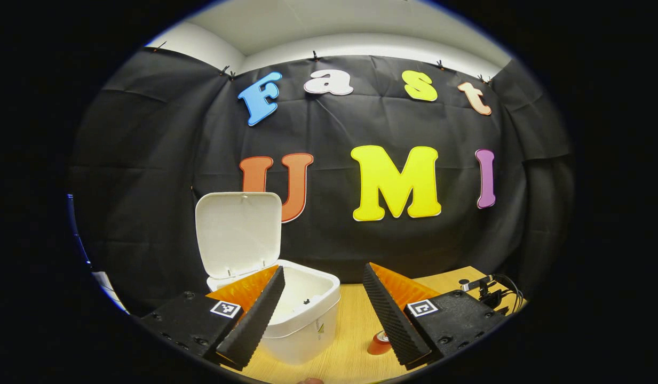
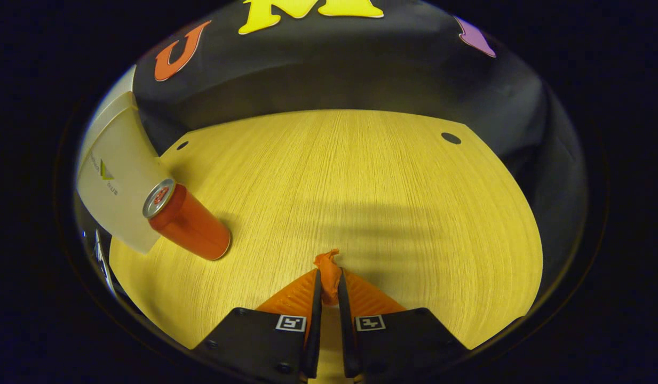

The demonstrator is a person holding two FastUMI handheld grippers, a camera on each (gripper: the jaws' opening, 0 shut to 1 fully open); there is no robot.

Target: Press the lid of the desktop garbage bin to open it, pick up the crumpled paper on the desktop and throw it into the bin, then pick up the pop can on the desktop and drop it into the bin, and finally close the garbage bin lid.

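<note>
In the left gripper view, the garbage bin (image 1: 302, 320) is seen at the lower left on the wooden desktop (image 1: 350, 330), its lid (image 1: 238, 234) raised upright at the back so that the white interior is exposed. The left gripper (image 1: 323, 304) is held above the desk with its jaws spread wide apart and nothing between them; its left finger lies across the bin's near rim in the picture. Between bin and right finger, the top of the pop can (image 1: 380, 341) is glimpsed low on the desk. At the far right edge of the desk a small black device with cables (image 1: 489, 290) is noted. In the right gripper view, the bin's white wall (image 2: 115, 176) is found at the far left, with the pop can (image 2: 187, 221) standing just beside it, seemingly touching it. Toward the middle, the bare desktop (image 2: 361, 181) is spread out, with dark round holes near its far corners. At the bottom centre, the right gripper (image 2: 329, 282) is closed on the crumpled paper (image 2: 327, 266), an orange wad pinched between both fingers, its top poking out past the fingertips.
</note>
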